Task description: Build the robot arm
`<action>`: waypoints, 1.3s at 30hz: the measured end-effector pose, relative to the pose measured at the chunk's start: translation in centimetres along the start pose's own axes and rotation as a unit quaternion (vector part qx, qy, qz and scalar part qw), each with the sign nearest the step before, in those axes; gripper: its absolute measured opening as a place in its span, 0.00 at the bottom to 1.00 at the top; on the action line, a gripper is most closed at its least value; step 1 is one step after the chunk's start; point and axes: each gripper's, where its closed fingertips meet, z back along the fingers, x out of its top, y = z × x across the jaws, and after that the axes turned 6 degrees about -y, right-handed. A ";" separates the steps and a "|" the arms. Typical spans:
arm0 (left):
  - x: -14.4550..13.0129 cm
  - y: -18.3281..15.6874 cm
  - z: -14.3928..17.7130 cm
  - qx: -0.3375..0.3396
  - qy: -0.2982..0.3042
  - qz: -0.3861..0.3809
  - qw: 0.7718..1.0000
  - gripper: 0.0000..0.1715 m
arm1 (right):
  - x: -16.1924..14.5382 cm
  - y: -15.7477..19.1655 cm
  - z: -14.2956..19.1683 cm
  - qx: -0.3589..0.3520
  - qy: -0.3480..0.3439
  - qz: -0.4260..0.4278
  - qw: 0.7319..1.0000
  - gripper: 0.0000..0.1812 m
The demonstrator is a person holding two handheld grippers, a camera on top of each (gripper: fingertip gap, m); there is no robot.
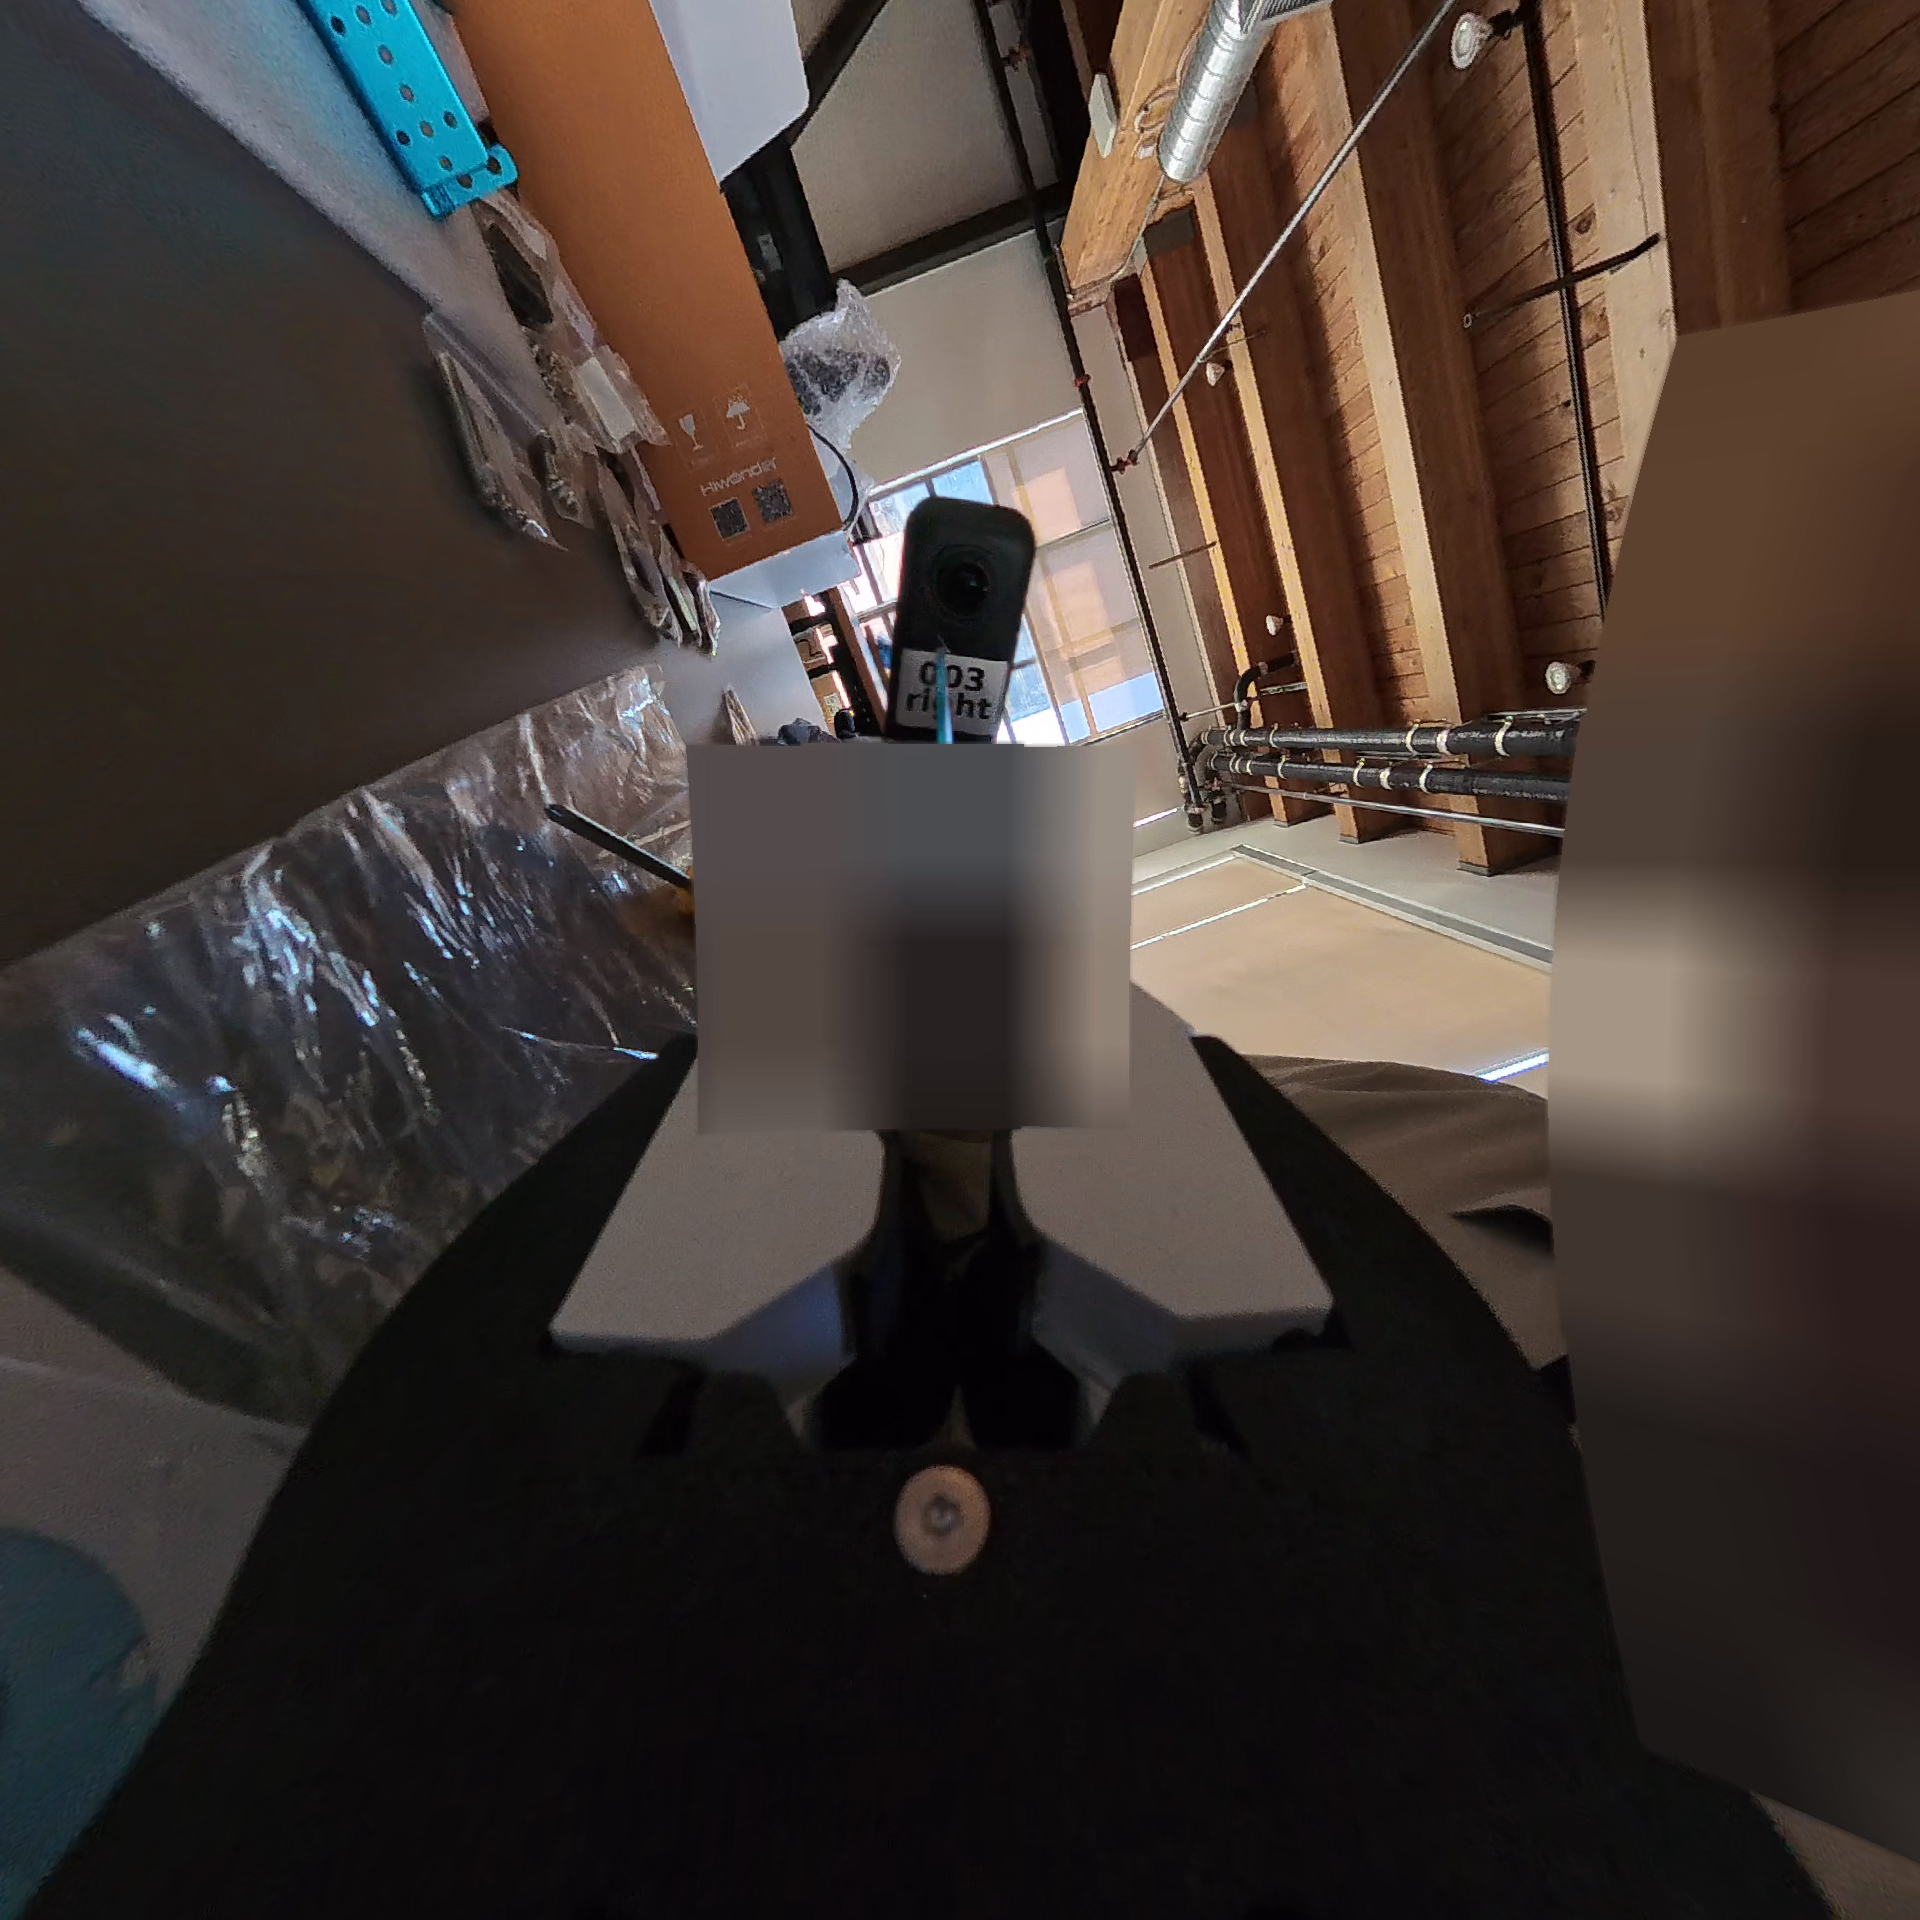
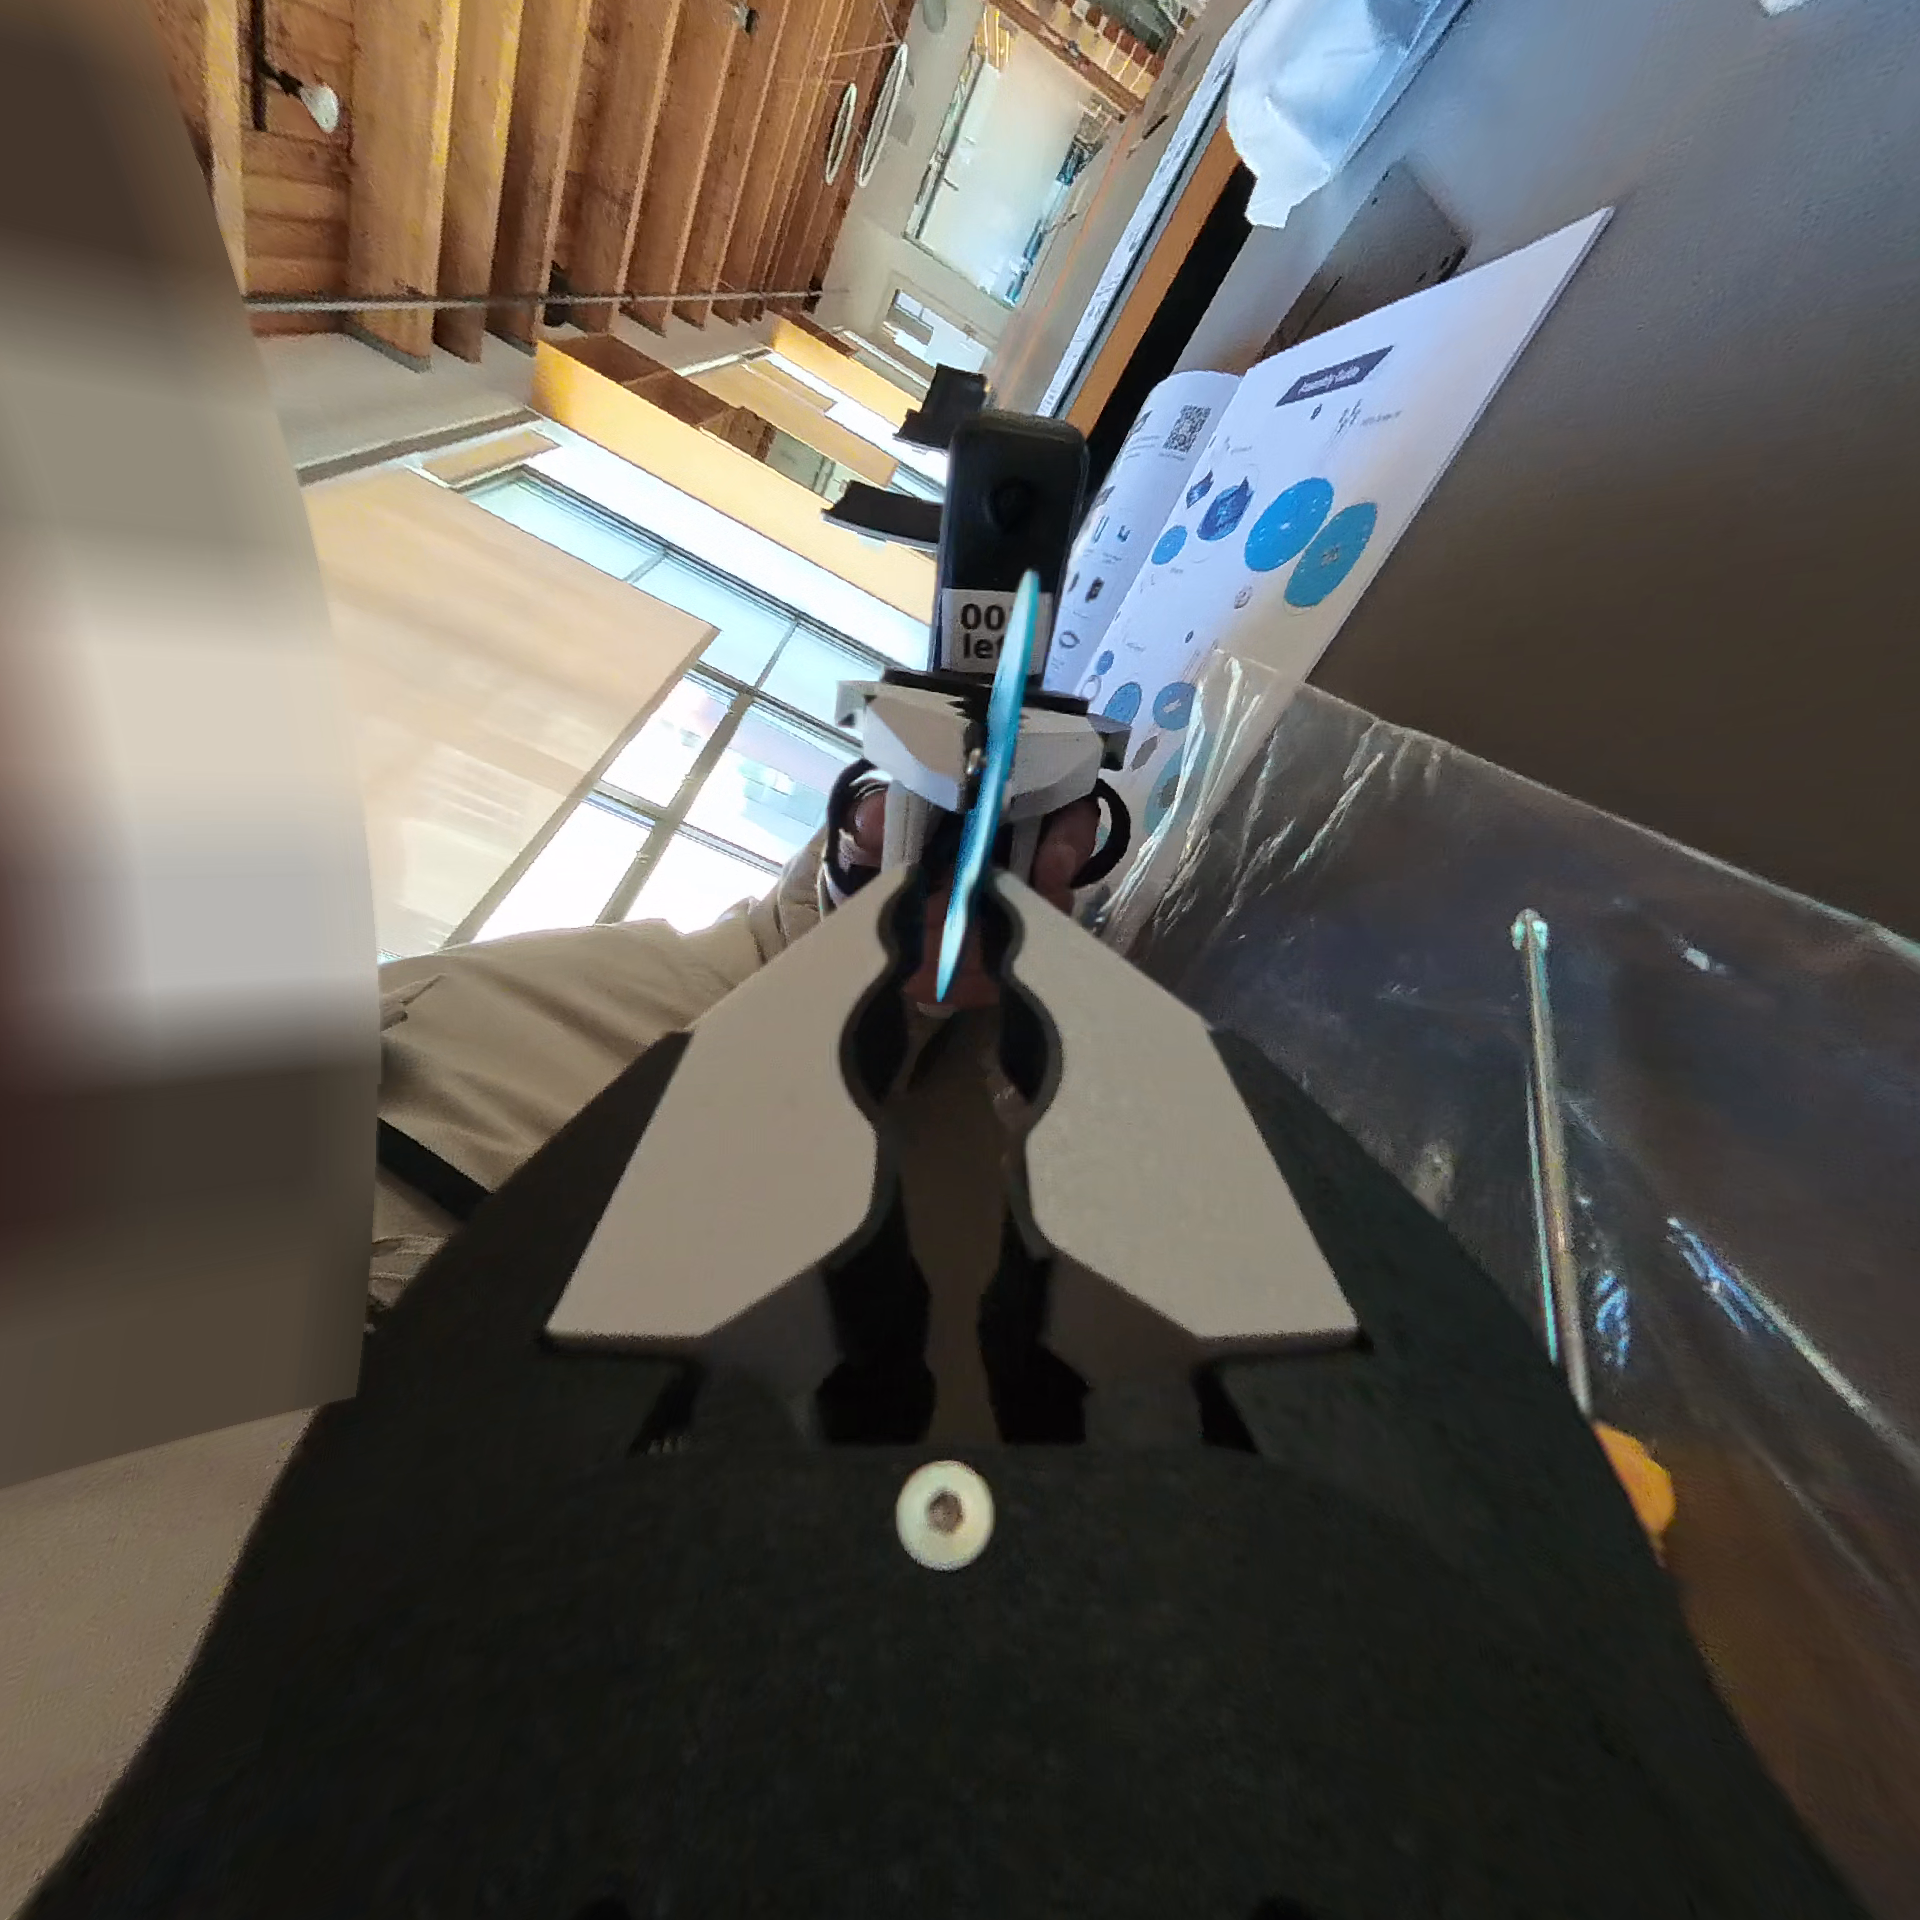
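The 2 grippers face each other, tips nearly meeting, with a thin blue plate (image 2: pixel 992 769) held edge-on between them. In the right wrist view the right gripper (image 2: pixel 951 940) has its jaws drawn nearly together on the plate's near edge, and the pale fingers (image 2: pixel 790 1049) pinch it at their tips. Beyond, the left gripper (image 2: pixel 977 753) clamps the plate's far part between its white fingers, a hand (image 2: pixel 868 826) wrapped behind them and a black camera (image 2: pixel 1013 509) standing above.

In the left wrist view a mosaic patch covers that gripper's fingertips (so its grip reads only from the other view); the plate (image 1: pixel 943 696) shows as a blue sliver in front of the right gripper's camera (image 1: pixel 961 603).

To one side lie a crinkled clear bag (image 2: pixel 1558 1039), a screwdriver (image 2: pixel 1553 1153) on it, and a printed sheet (image 2: pixel 1309 520) with blue discs. An orange box (image 1: pixel 634 270) and a perforated blue bracket (image 1: pixel 416 94) sit farther off.
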 end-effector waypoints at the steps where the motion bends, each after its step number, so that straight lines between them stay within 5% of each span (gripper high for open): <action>1: -0.1 0.1 0.0 0.002 0.002 0.000 1.000 0.02 | -0.1 -0.3 0.0 -0.005 0.001 -0.005 1.000 0.01; 18: -0.8 0.7 0.0 0.016 0.028 -0.007 0.999 0.02 | -0.8 -0.8 0.4 -0.021 0.026 -0.035 0.999 0.00; 30: -1.1 0.2 -0.2 0.010 0.041 -0.033 0.999 0.02 | -1.3 -0.5 0.8 -0.053 0.067 0.053 0.995 0.00; 39: -1.2 0.3 -0.3 0.010 0.043 -0.030 0.999 0.02 | -1.5 -0.7 0.8 -0.058 0.068 0.042 0.995 0.00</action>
